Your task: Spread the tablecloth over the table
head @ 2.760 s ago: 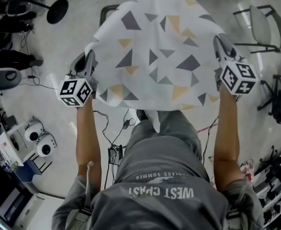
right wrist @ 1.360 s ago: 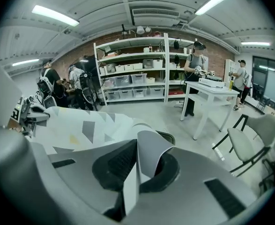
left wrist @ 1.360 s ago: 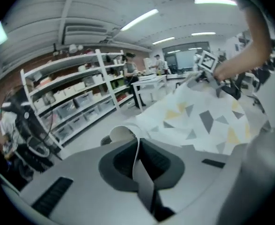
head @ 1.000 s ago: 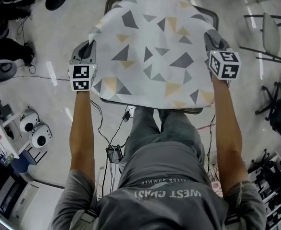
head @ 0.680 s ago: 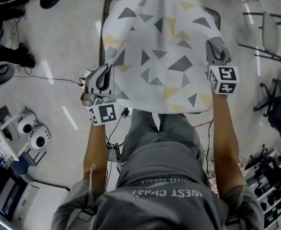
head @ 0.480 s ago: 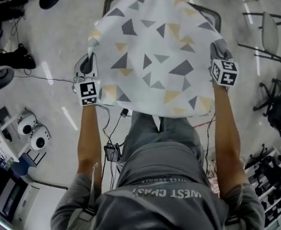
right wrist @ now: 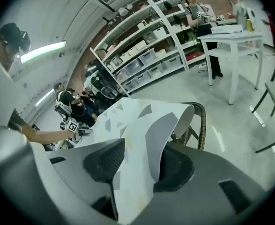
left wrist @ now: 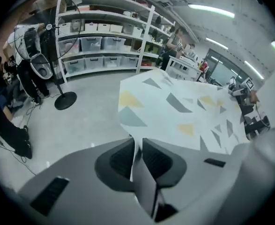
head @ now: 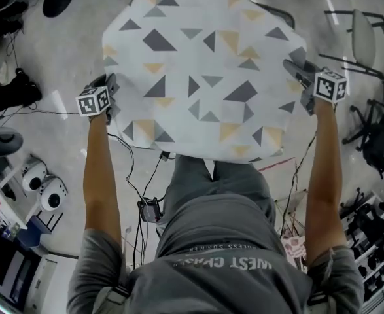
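- tablecloth (head: 205,70) stretched out over the tabletop (right wrist: 202,121)
- left tongs (head: 108,84) opening a crack, cloth edge pinched between them
- right tongs (head: 293,70) opening wide, cloth loose between them

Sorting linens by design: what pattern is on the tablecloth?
White with scattered grey and pale yellow triangles; the tablecloth shows best in the head view.

tablecloth (head: 205,70): 1 | table (right wrist: 201,121): 1 | left gripper (head: 111,89) + right gripper (head: 296,72): 2, jaws opening, tablecloth between | floor fan (left wrist: 64,101): 1 | white table (right wrist: 231,32): 1
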`<state>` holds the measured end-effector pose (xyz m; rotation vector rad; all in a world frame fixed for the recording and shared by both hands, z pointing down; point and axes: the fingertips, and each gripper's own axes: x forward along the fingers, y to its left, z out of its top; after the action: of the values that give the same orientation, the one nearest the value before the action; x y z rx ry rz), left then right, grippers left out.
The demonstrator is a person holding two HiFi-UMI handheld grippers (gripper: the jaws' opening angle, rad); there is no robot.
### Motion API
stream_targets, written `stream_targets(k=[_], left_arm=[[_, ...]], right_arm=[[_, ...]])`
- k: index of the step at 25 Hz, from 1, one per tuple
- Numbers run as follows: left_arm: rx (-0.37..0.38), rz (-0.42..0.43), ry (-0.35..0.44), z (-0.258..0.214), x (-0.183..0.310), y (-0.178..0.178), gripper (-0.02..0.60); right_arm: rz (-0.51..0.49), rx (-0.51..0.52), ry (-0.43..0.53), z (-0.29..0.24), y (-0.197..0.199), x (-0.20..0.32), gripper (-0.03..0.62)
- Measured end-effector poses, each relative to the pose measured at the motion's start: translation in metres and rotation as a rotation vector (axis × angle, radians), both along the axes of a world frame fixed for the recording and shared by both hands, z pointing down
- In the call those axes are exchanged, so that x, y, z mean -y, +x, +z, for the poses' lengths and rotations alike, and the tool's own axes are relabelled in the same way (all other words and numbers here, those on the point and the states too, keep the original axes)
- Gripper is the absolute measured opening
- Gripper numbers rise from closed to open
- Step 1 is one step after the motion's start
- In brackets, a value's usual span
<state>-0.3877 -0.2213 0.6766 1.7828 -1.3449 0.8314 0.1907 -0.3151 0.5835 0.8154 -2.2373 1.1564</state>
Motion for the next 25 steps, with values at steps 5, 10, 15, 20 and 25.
stream_targets(k=[5,10,15,20,25], left_arm=[[0.046,0.013,0.010,0.005,-0.002,0.000,0.034],[0.143,0.029,0.034,0.000,-0.013,0.005,0.008],[0.094,-0.013,0.011,0.022,-0.042,0.048,0.006],[0.095,0.002,-0.018,0.026,-0.033,0.048,0.011],[0.184,0.057,0.044,-0.005,-0.040,0.055,0.008]], right_arm=[[0.048,0.201,0.105,-0.040,0.001,0.019,0.175],[0.039,0.028,0.095,-0.006,0.016,0.012,0.017],[0.084,-0.067,-0.098,0.076,0.076,-0.037,0.015],[0.140,-0.138,-0.134,0.099,0.098,-0.021,0.038],[-0.030,-0.085,-0.108,0.072,0.073,-0.022,0.098]])
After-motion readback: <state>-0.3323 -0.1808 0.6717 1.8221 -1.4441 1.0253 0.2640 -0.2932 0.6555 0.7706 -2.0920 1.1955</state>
